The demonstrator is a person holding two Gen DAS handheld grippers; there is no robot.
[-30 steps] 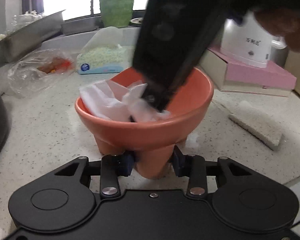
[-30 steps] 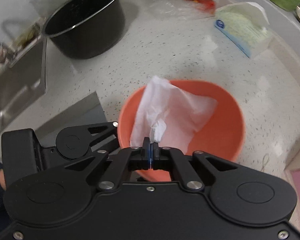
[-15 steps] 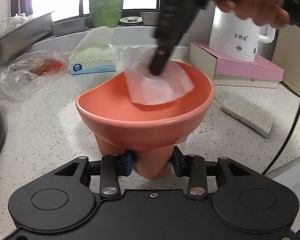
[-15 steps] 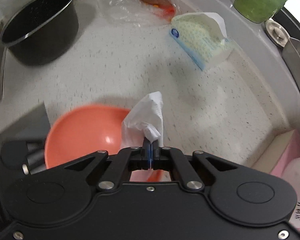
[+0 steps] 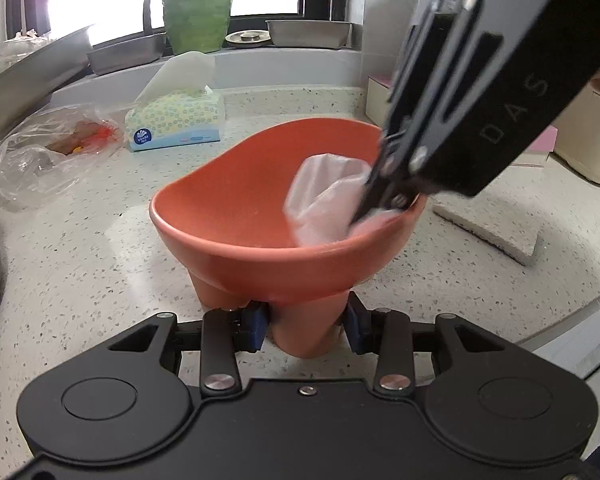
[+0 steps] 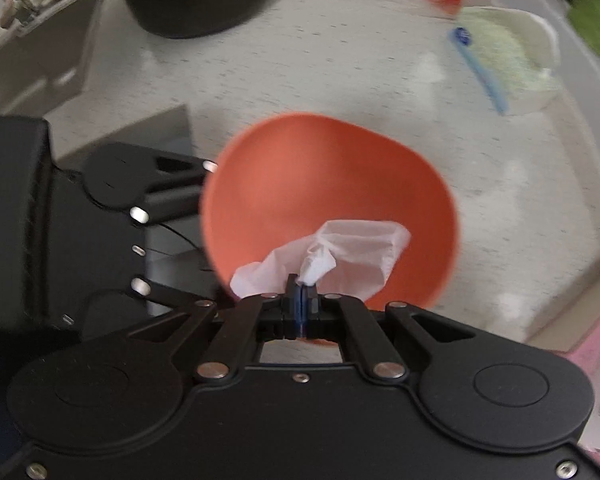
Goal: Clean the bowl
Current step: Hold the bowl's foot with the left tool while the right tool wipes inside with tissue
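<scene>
While the speckled surface point(image 5: 80, 264) carries it, the orange bowl point(image 5: 236, 208) stands at centre, one of its feet clamped between the pads of the left tongs point(image 5: 306, 326). Wiping is in hand: the right tongs point(image 6: 302, 304), fully closed, pinch a white tissue point(image 6: 352, 256) against the inner wall at about four o'clock (left view). Next, I judge, comes a sweep round the unwiped wall toward nine o'clock.

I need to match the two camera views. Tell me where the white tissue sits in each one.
Left wrist view: the tissue lies right of centre, inside the orange bowl against its right wall, pinched by the right tool.
Right wrist view: tissue at lower centre, over the bowl's near rim.
Shared landmark: the tissue pack, also.
</scene>
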